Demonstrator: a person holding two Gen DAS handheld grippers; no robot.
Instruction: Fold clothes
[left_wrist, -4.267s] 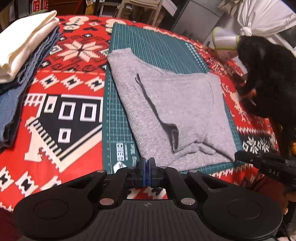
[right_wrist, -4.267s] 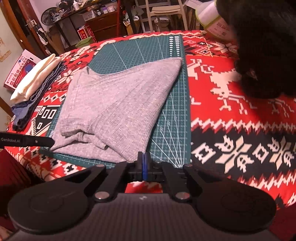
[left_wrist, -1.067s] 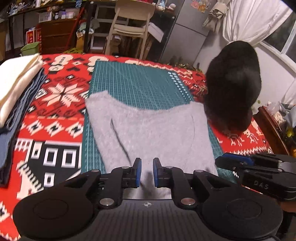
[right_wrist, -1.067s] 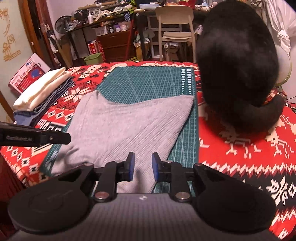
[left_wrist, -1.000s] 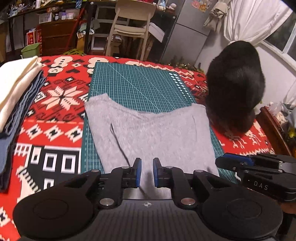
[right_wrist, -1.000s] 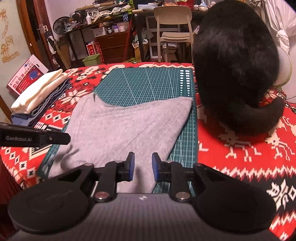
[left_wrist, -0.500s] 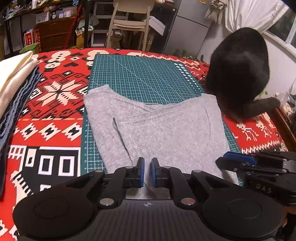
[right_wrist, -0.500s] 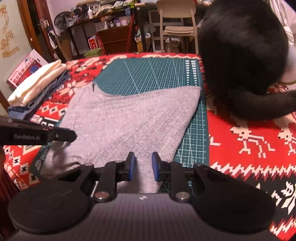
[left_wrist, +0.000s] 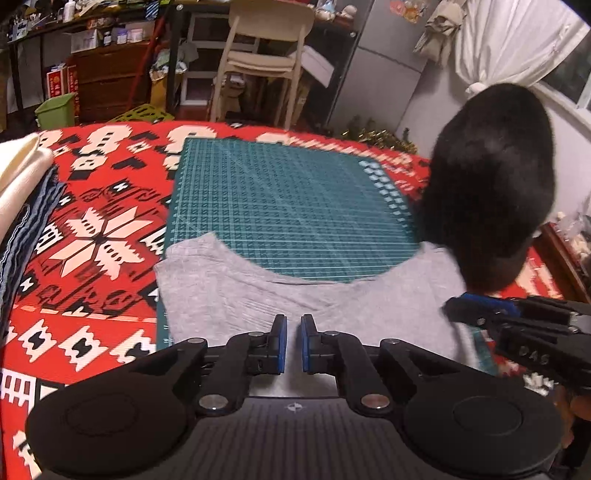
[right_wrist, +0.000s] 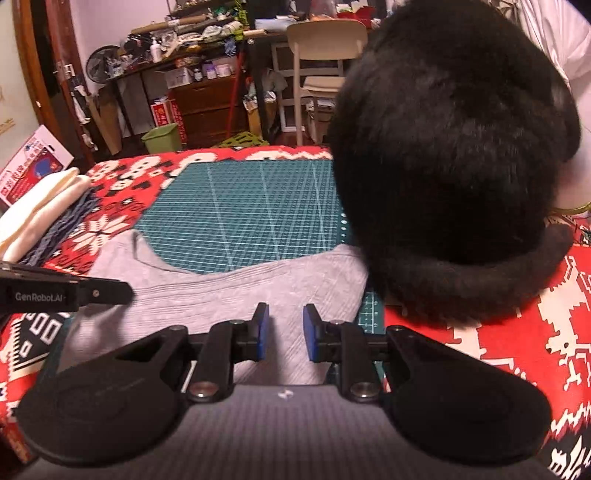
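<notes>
Red patterned cloth (left_wrist: 92, 295) fills the frame edges, with the green mat (left_wrist: 288, 214) running up the centre. A black cat (right_wrist: 443, 177) bulks large at the right of the right wrist view, sitting at the mat's right edge – touching the grey shirt's far right corner, it seems. The shirt (left_wrist: 258, 295) lies on the mat's lower part, directly ahead of and under both grippers, its long axis running left to right across the frame, far edge sagging in a curve. A pile (right_wrist: 40, 214) of folded clothes sits at the left edge. The left gripper (left_wrist: 290, 343) shows a narrow gap, nothing between its pads; the right gripper (right_wrist: 285, 332) stands wider, also empty. Each hovers over its own half of the shirt – neither looks clearly nearer.
</notes>
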